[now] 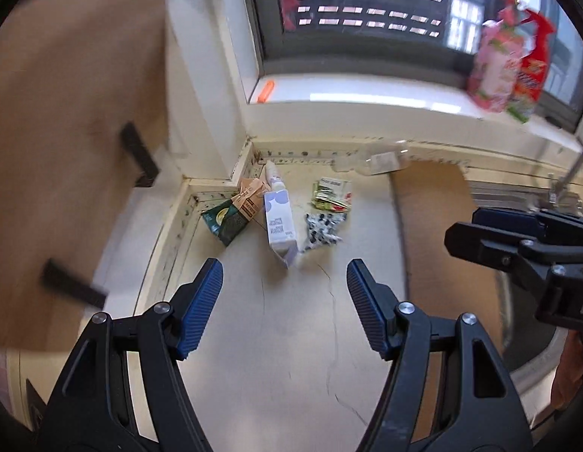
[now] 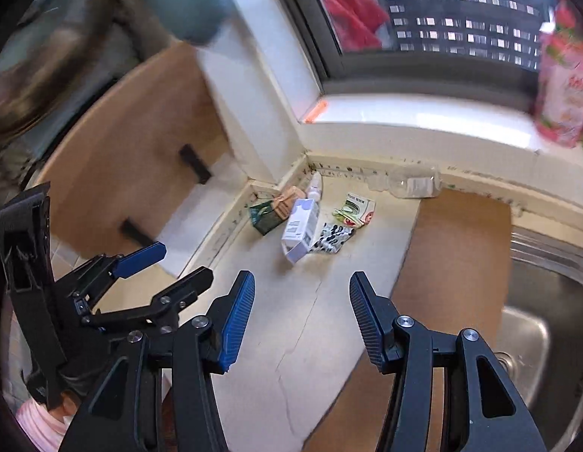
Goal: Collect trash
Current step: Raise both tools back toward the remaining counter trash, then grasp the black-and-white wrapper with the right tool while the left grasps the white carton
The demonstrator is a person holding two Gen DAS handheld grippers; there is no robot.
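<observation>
Trash lies in the counter's far corner. A white and lilac carton (image 1: 278, 226) (image 2: 302, 230) lies on its side, with a small white bottle (image 1: 273, 176) (image 2: 316, 187) behind it. Left of them sit a dark green and brown box (image 1: 233, 213) (image 2: 272, 213). To the right are a green and red wrapper (image 1: 331, 194) (image 2: 354, 208) and a black and white wrapper (image 1: 323, 230) (image 2: 334, 239). A clear plastic bottle (image 1: 378, 160) (image 2: 412, 184) lies along the back wall. My left gripper (image 1: 284, 277) (image 2: 180, 263) hangs open short of the carton. My right gripper (image 2: 302, 288) is open too, nothing between its fingers.
A wooden board (image 1: 438, 233) (image 2: 453, 260) lies on the counter beside a steel sink (image 2: 547, 301). Pink and red packets (image 1: 506, 67) stand on the window sill (image 1: 367, 98), where an orange item (image 1: 266, 89) lies. A wooden cupboard door with black handles (image 1: 139, 154) is at left.
</observation>
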